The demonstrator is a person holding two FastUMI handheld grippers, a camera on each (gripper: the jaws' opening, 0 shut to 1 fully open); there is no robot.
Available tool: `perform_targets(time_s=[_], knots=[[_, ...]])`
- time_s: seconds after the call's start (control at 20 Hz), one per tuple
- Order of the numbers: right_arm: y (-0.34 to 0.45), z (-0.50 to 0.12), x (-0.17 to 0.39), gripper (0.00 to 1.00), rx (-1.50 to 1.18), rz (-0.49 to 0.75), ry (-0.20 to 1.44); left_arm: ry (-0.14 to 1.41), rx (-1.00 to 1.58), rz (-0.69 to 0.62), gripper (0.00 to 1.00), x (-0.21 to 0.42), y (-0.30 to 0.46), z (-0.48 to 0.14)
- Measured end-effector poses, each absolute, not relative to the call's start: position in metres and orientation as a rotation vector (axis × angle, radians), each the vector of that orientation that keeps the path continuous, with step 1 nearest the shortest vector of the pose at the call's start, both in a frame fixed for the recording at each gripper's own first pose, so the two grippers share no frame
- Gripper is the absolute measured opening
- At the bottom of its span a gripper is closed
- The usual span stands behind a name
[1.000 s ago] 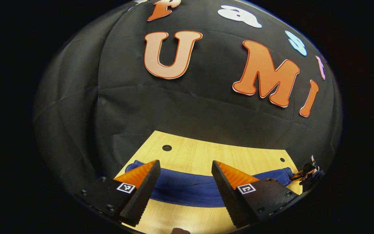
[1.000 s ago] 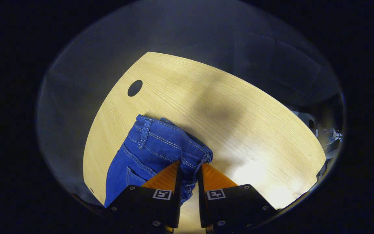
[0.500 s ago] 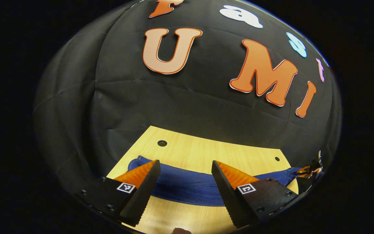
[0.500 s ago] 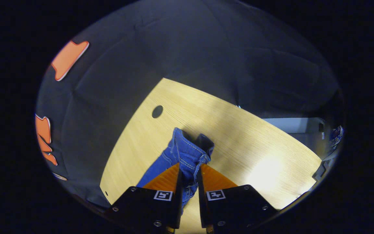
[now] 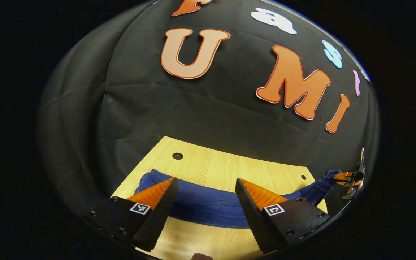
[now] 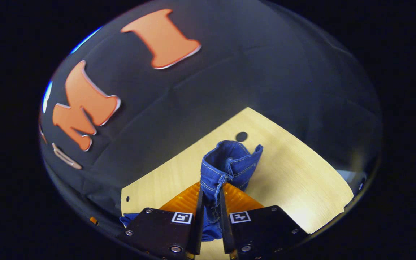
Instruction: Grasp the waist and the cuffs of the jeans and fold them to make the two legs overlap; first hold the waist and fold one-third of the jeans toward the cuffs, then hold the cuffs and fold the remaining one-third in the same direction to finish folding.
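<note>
**Right gripper lifts jeans' waist off the table as left gripper hangs open over the legs**

The right gripper (image 6: 211, 202) is clamped on the waist end of the blue jeans (image 6: 229, 164), both fingers pressing the denim between them, in the right gripper view. The bunched waistband, with its pale stitching, rises above the fingertips and curls over, held up off the wooden table (image 6: 294, 173). A small dark hole (image 6: 241, 136) in the tabletop sits just beyond the raised cloth, near the table's far edge. A scrap of blue denim also shows beside the gripper's body at the table's near edge.

In the left gripper view, the left gripper (image 5: 206, 184) hangs above the table (image 5: 222, 168) with its fingers spread wide and nothing between them. The jeans (image 5: 208, 206) lie across the table beneath it as a long blue band, one end curving near the table's left side, the other climbing off the table toward the right gripper (image 5: 349, 177), seen small at the table's right end with the denim in its grip. Two holes mark the tabletop's far side, the larger (image 5: 177, 156) toward the left corner, the smaller (image 5: 303, 177) toward the right. The booth's black cloth wall (image 5: 208, 108) stands behind the table.
</note>
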State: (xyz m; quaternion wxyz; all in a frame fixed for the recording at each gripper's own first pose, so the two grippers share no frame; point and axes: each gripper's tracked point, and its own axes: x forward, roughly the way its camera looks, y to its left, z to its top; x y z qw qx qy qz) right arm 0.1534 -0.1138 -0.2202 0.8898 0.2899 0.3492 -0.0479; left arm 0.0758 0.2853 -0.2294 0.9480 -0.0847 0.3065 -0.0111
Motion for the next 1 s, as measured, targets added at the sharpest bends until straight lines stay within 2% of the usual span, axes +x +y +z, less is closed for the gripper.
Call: perform_targets(time_s=[0.25,0.7,0.75,0.8,0.85,0.9,1.0], knots=[[-0.032,-0.195,0.168,0.23,0.533,0.039,0.705,0.620,-0.213,-0.005,0.98,0.071,0.305,-0.233],[0.103,-0.216,0.152,0.23,0.468,0.242,0.826,0.637,-0.258,0.047,0.98,0.061,0.343,-0.247],[0.118,-0.220,0.150,0.17,0.456,0.269,0.831,0.641,-0.262,0.058,0.98,0.060,0.346,-0.250],[0.136,-0.222,0.150,0.23,0.463,0.299,0.832,0.646,-0.270,0.064,0.98,0.059,0.351,-0.252],[0.165,-0.221,0.146,0.23,0.484,0.352,0.852,0.656,-0.280,0.069,0.98,0.057,0.352,-0.256],[0.179,-0.228,0.139,0.19,0.472,0.372,0.877,0.664,-0.288,0.077,0.98,0.056,0.356,-0.261],[0.205,-0.236,0.127,0.18,0.453,0.409,0.915,0.681,-0.308,0.080,0.98,0.054,0.358,-0.268]])
